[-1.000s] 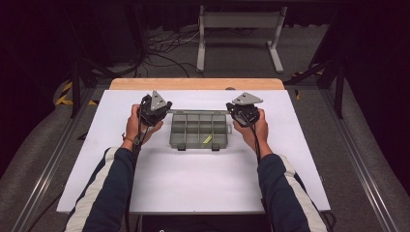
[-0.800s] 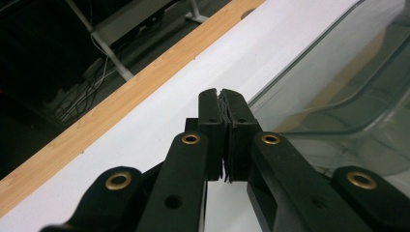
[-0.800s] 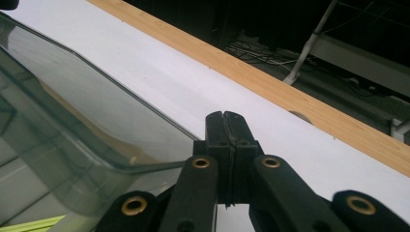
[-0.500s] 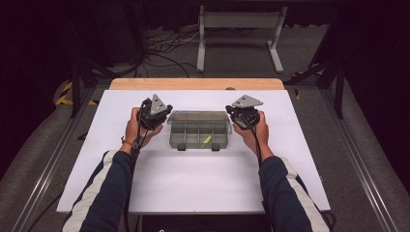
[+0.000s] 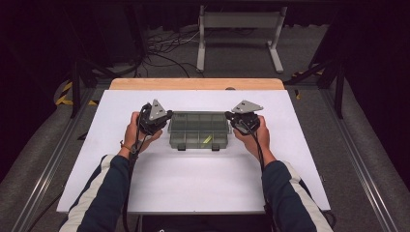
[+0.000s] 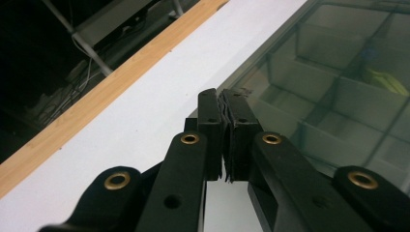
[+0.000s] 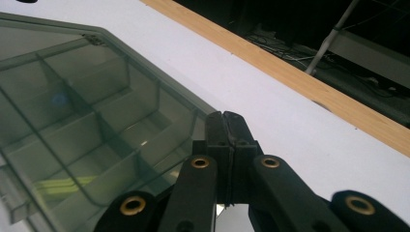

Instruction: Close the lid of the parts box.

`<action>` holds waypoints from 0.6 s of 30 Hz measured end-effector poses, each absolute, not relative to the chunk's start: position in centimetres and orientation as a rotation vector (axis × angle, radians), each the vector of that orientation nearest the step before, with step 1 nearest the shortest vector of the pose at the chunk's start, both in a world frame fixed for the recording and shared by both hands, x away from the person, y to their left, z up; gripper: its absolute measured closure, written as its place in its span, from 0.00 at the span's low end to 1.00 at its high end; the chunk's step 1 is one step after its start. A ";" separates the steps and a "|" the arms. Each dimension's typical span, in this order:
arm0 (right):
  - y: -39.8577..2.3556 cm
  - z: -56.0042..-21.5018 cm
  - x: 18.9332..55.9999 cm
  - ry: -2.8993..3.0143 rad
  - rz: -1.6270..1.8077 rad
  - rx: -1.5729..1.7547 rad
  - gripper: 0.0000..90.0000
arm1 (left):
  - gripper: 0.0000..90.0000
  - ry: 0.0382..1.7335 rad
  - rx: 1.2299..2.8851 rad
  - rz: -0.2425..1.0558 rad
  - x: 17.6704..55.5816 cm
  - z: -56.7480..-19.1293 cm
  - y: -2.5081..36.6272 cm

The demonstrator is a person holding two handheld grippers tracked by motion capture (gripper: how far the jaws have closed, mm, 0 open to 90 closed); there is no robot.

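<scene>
At the left we hold the left tool (image 5: 163, 117) clenched, its two black jaws pressed together with nothing visible between them, its tip right against the left end of the translucent grey-green plastic compartment box (image 5: 199, 129); the left gripper view puts that tip at the box's near corner (image 6: 270, 82), though we cannot tell whether it actually touches. We judge that we keep the jaws together there so the tip acts as a blunt stop or pusher rather than a clamp, since the box wall is too broad and low to pinch from the side. The box itself lies flat near the middle of the white worktop (image 5: 193, 183), closer to its far wooden edge strip (image 5: 193, 83), its lid down and two small latches facing us, which suits steadying it from both ends. Inside, in a front compartment right of centre, a small yellow-green piece (image 5: 207, 139) rests; the closed lid keeps it in place. At the right, the right tool (image 5: 232, 117) is likewise clenched on nothing, its tip at the box's right end, seen close by the corner in the right gripper view (image 7: 226, 121). With one tool at each end we appear to be bracketing the box, ready to square it up or slide it.
</scene>
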State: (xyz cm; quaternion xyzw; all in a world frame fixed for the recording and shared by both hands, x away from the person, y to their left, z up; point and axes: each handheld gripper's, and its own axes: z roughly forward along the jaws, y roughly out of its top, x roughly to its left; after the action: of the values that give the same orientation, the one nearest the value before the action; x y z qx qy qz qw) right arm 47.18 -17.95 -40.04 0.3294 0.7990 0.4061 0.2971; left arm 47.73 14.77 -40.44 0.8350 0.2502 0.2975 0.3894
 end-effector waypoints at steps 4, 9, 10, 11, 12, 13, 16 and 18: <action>-18.1 -40.2 46.8 2.159 1.074 0.852 1.00 | 0.97 0.613 2.129 0.753 47.3 -40.5 14.8; -18.3 -40.3 46.3 2.180 1.089 0.830 1.00 | 0.97 0.592 2.137 0.739 46.6 -40.8 14.9; -18.3 -40.3 46.1 2.183 1.091 0.819 1.00 | 0.97 0.592 2.137 0.739 46.6 -40.8 14.9; -18.3 -40.3 46.1 2.183 1.091 0.819 1.00 | 0.97 0.595 2.135 0.731 46.5 -40.9 14.9; -18.2 -40.3 46.0 2.184 1.090 0.809 1.00 | 0.97 0.589 2.138 0.738 46.4 -40.8 14.9; -18.2 -40.3 45.8 2.187 1.094 0.800 1.00 | 0.97 0.584 2.140 0.737 46.3 -40.8 14.9; -18.1 -40.3 45.5 2.193 1.101 0.790 1.00 | 0.97 0.572 2.143 0.730 46.0 -40.9 15.0; -18.1 -40.5 45.2 2.201 1.102 0.784 1.00 | 0.97 0.559 2.147 0.728 45.7 -40.9 14.9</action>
State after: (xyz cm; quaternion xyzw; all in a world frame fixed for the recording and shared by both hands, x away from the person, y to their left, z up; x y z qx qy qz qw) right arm 45.16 -18.14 -40.48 0.2917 0.8190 0.4102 0.2755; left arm 45.66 14.93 -40.95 0.8458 0.2201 0.2866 0.3924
